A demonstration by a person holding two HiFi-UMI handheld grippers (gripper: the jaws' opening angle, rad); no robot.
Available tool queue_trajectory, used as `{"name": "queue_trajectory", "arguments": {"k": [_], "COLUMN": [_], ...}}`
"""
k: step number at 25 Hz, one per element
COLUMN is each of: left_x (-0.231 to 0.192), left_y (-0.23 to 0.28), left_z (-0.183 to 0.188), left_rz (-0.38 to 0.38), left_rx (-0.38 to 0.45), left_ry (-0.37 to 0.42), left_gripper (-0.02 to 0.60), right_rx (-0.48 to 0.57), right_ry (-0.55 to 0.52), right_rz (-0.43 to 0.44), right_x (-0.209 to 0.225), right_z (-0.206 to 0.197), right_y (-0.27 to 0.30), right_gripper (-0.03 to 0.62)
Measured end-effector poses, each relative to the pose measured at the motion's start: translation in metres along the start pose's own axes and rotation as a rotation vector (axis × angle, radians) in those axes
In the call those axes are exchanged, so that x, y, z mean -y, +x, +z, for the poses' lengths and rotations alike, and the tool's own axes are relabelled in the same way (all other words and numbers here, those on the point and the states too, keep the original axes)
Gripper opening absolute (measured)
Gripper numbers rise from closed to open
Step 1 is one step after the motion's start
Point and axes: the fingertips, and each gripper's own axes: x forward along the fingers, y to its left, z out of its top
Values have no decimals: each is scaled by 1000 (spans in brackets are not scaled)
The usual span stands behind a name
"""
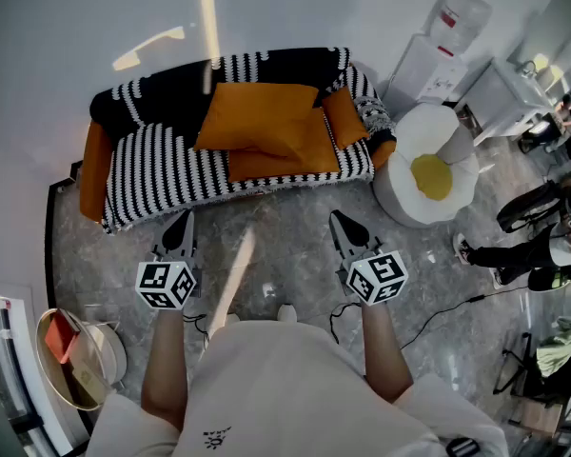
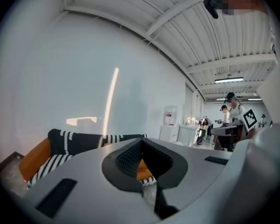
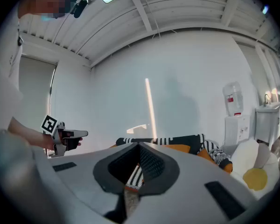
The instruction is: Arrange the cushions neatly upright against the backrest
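Two-handed, holding left tongs and right tongs over grey marble floor, on near side of sofa, well apart from it. Pointing both toward striped seat, both pinched fully together, gripping nothing. Seeing three orange cushions bunched on sofa's right half: large cushion lying slanted from backrest down onto seat, overlapping flat cushion lying nearer front edge, small cushion leaning tilted beside right armrest. Also seeing white egg-shaped pouf standing just right of sofa and water dispenser standing farther off by far wall.
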Motion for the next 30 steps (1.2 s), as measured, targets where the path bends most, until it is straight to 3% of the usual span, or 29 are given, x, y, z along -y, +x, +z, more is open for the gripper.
{"name": "queue_trajectory", "arguments": {"k": [10,19,30], "left_x": [37,48,66], "left_y": [15,13,21], "left_z": [3,-15,-25], "left_rz": [3,61,37], "left_rx": [-5,-34,-59], "left_ry": [69,45,21], "left_gripper": [18,18,17], "right_rx": [0,-15,-33], "right_ry": [-33,26,80], "right_rz": [30,98,130], "right_x": [15,26,49], "right_z": [4,-12,-24], "right_y": [-6,-15,-19], "right_gripper": [23,25,25]}}
